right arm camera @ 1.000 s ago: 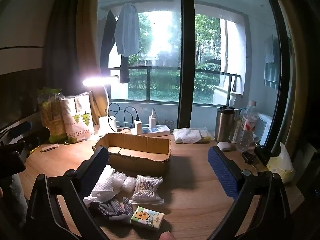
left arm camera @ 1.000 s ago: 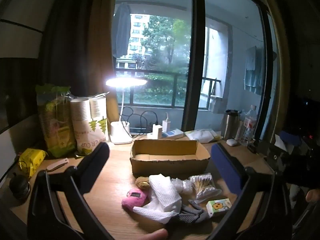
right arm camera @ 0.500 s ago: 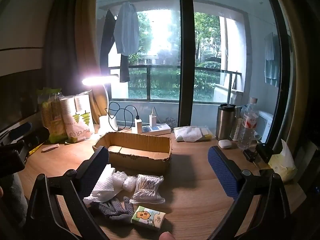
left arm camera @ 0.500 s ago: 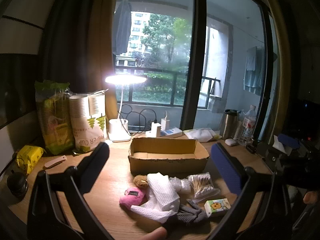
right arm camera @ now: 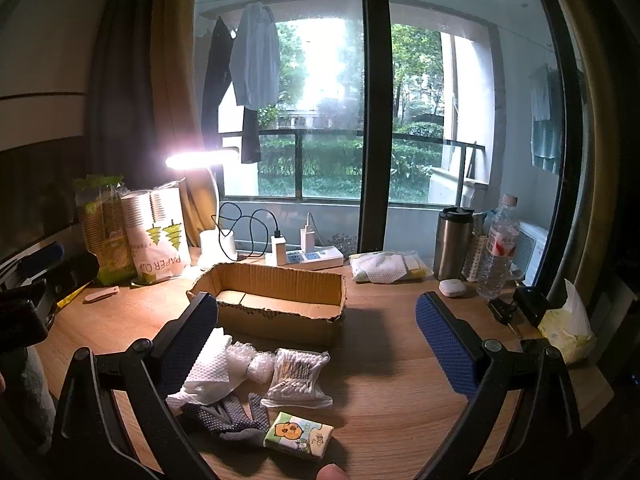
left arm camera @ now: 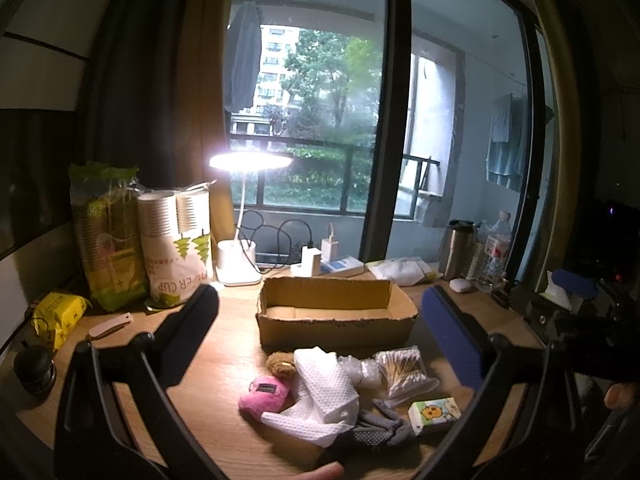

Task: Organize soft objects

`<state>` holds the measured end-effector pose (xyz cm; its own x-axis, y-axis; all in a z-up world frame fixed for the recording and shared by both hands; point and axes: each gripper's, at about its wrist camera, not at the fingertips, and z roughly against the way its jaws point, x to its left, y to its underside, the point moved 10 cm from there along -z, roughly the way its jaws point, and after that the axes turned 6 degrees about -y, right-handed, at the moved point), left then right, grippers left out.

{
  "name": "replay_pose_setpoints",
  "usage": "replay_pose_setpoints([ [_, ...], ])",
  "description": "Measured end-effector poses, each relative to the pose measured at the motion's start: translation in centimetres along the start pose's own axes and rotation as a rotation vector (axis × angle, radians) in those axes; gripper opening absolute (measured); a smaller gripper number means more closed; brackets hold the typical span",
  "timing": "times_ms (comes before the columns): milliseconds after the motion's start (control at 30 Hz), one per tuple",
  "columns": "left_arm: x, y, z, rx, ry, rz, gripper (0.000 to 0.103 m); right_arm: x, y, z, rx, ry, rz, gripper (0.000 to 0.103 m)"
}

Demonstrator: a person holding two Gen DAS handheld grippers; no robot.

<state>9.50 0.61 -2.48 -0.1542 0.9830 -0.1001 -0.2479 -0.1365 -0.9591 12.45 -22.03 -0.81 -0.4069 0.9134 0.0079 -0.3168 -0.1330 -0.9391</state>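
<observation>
Presently: cardboard box point(left arm camera: 335, 312) on bench point(right arm camera: 384, 364), empty. Soft objects, pink plush point(left arm camera: 265, 393), white cloth point(left arm camera: 326, 384), grey gloves point(left arm camera: 380, 432), lie just before box, unsorted. Left gripper point(left arm camera: 320, 332), right gripper point(right arm camera: 316, 332): wide open, holding nothing.

Home desk — lamp point(left arm camera: 250, 160), balcony laundry point(right arm camera: 256, 60) outside.

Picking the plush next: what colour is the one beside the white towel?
Pink plush, with a dark label; clearest in the left wrist view.

The right gripper point(right arm camera: 316, 320) hung wide open above a cotton swab pack point(right arm camera: 297, 376), gloves point(right arm camera: 232, 416) and cardboard box point(right arm camera: 276, 304).
</observation>
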Motion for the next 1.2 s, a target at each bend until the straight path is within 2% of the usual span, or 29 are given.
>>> replay_pose_setpoints([
  [1200, 0.44, 0.12, 0.15, 0.005, -0.004, 0.007, 0.102, 0.22, 0.08, -0.22, 0.005, 0.001, 0.004, 0.101],
])
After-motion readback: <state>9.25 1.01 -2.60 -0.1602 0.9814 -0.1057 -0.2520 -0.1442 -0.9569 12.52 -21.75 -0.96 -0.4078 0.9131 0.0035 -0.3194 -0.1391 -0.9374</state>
